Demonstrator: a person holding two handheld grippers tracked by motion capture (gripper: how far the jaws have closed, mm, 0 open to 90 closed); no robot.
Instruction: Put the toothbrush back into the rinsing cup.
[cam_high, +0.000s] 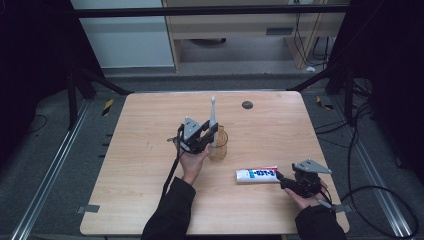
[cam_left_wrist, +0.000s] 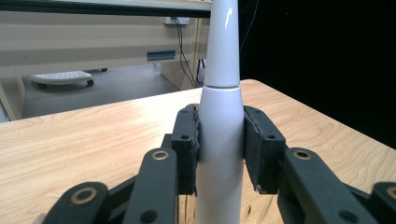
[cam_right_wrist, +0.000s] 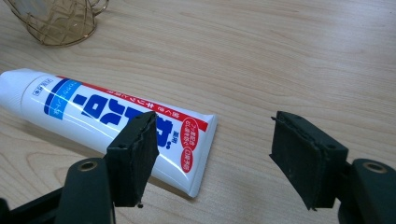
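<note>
- Centrally, the landmark: an amber glass cup (cam_high: 219, 144) stands upright on the bench (cam_high: 140, 165), a little toward the person from the bench's middle. All places below are given relative to this cup.
- Left tongs (cam_high: 209, 134): just beside the cup on the person's left and reaching over its rim. They are clamped on a white electric toothbrush (cam_high: 213, 120); in the left gripper view both pads press the thick handle (cam_left_wrist: 220, 140) from either side, below the seam where the narrower neck begins.
- Toothbrush: held upright with its head pointing up and its lower end at or inside the cup's mouth; whether the base touches the cup's floor cannot be told. The vertical hold probably serves to stand the brush in the cup, and the grip on the widest part of the body keeps it from tilting.
- Toothpaste tube (cam_high: 256, 174): lies flat on the bench, near the cup on the person's side and to the right, with its length running across the bench. In the right gripper view its white cap end points toward the cup (cam_right_wrist: 58, 21) and its crimped end lies nearest the tongs.
- Right tongs (cam_high: 281, 180): at the tube's crimped end, on the far side from the cup. Their jaws stand apart and grip nothing; one pad overlaps the tube's end (cam_right_wrist: 187, 140) in the view, the other is over bare wood. This placement appears to be a waiting stance, lined up to take the tube.
- Small dark round disc (cam_high: 247, 104): beyond the cup, toward the far edge; plays no part.
</note>
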